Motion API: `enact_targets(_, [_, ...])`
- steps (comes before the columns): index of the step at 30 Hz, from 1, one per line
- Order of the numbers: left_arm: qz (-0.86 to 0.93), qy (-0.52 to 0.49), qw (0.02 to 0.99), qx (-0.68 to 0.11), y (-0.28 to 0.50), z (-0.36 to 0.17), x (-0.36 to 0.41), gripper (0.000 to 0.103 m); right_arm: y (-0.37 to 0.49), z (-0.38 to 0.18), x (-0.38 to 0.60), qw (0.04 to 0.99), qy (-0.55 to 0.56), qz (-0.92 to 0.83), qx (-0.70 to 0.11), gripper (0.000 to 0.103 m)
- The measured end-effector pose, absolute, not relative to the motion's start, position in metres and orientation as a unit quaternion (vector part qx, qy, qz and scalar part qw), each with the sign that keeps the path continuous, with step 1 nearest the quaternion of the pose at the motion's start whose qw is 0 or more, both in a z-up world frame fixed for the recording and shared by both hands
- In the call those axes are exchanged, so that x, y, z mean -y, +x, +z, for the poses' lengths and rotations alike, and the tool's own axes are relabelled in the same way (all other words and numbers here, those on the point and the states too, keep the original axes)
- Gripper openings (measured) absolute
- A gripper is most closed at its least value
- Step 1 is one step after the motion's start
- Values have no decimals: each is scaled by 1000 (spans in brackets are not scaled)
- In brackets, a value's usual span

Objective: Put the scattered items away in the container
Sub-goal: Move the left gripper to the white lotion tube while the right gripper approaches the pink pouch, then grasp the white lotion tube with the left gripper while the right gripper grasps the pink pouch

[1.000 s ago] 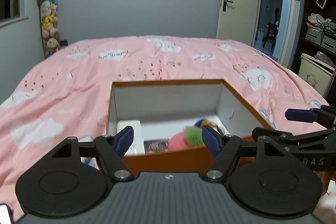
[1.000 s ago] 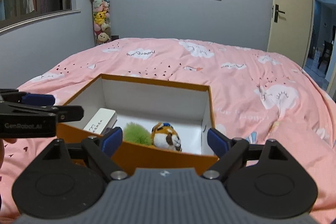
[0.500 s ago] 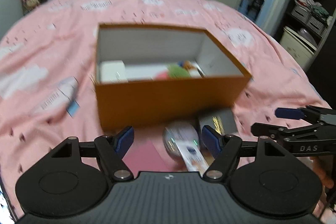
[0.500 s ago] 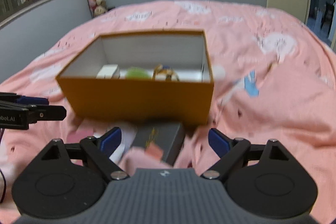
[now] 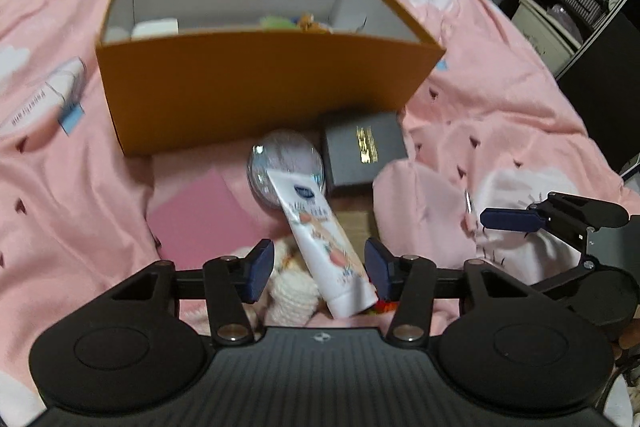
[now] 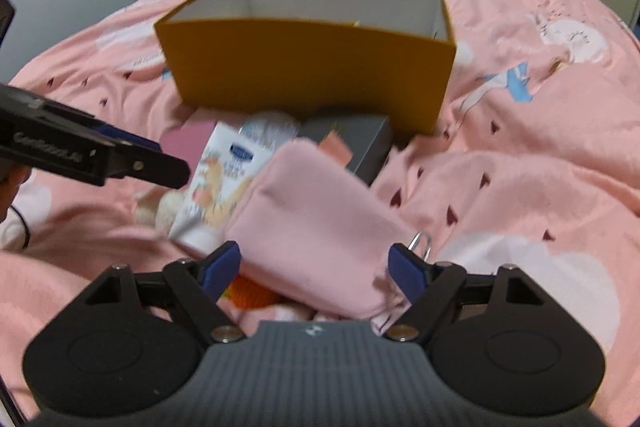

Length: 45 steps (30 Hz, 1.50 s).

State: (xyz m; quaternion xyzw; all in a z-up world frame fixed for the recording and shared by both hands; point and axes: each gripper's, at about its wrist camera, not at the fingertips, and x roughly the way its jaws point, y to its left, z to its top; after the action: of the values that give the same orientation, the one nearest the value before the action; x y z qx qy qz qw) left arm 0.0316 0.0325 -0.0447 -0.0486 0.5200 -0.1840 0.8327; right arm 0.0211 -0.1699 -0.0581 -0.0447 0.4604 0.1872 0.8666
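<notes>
Left wrist view: a white cream tube (image 5: pixel 320 239) lies diagonally on the bed (image 5: pixel 500 131), its flat crimped end between the blue pads of your left tongs (image 5: pixel 319 269). Those tongs are closing around it, but the pads do not yet press on it; a gap shows on the left side, and the right pad is just beside the tube. The tube carries a blue oval label and peach-coloured artwork, and its upper end overlaps a round clear-topped tin (image 5: pixel 286 167). Beside that sit a dark grey gift box (image 5: pixel 364 153) with gold lettering and a flat pink card (image 5: pixel 200 215). A cream knitted toy (image 5: pixel 292 293) lies under the tube's lower end.

In the right wrist view, your right tongs (image 6: pixel 316 269) are also closing, spread wide on either side of a soft pink pouch (image 6: pixel 316 219), with no clear pinch yet. A metal clip (image 6: pixel 420 241) shows at its right edge.

Just beyond the pile stands the orange box (image 5: pixel 260 83), open-topped and white inside, already holding a few small things.

Risks: the tube is slick and tapered, so a grip at the thin crimp may let it swing or slip out. Closing low could catch the knitted toy too. The pouch is limp and may sag or snag neighbouring items. Your two tongs work close together and could collide.
</notes>
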Motion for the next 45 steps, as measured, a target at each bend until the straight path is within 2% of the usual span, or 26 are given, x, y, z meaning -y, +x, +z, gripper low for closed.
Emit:
enact_targets(6, [-186, -42, 827, -528, 30, -50, -27, 58, 22, -72, 164, 855, -61, 197, -475, 83])
enact_targets(13, [-179, -44, 829, -528, 32, -53, -28, 58, 32, -85, 150, 853, -95, 190, -477, 90])
enact_targets(15, [-180, -44, 829, -528, 32, -53, -27, 58, 33, -86, 149, 854, -96, 185, -476, 88])
enact_targets(17, [-180, -44, 831, -524, 32, -52, -28, 58, 33, -83, 150, 857, -99, 181, -472, 82])
enact_targets(18, [-180, -45, 832, -523, 32, -51, -28, 58, 32, -80, 151, 860, -100, 182, -466, 78])
enact_targets(19, [-181, -47, 833, -520, 33, -50, -28, 57, 31, -77, 151, 862, -100, 189, -460, 68])
enact_targets(22, [-183, -54, 834, -518, 35, -50, -29, 51, 29, -63, 151, 873, -107, 190, -437, 60])
enact_targets(23, [-183, -55, 833, -519, 35, -51, -29, 45, 29, -60, 151, 876, -112, 188, -430, 58])
enact_targets(24, [-181, -58, 833, -520, 37, -52, -29, 41, 28, -56, 151, 880, -117, 184, -422, 58])
enact_targets(30, [-166, -64, 829, -530, 45, -62, -27, 41, 25, -40, 158, 902, -152, 146, -378, 56])
enact_targets(32, [-166, -64, 827, -533, 47, -65, -24, 41, 25, -40, 159, 907, -180, 109, -365, 50])
enact_targets(34, [-165, -62, 825, -536, 49, -68, -22, 41, 27, -44, 163, 908, -203, 77, -358, 50])
enact_targets(41, [-164, -64, 823, -540, 56, -76, -15, 39, 41, -50, 177, 907, -153, 89, -382, 50])
enact_targets(45, [-175, -54, 833, -521, 52, -71, -10, 28, 40, -57, 179, 906, -141, 87, -390, 50])
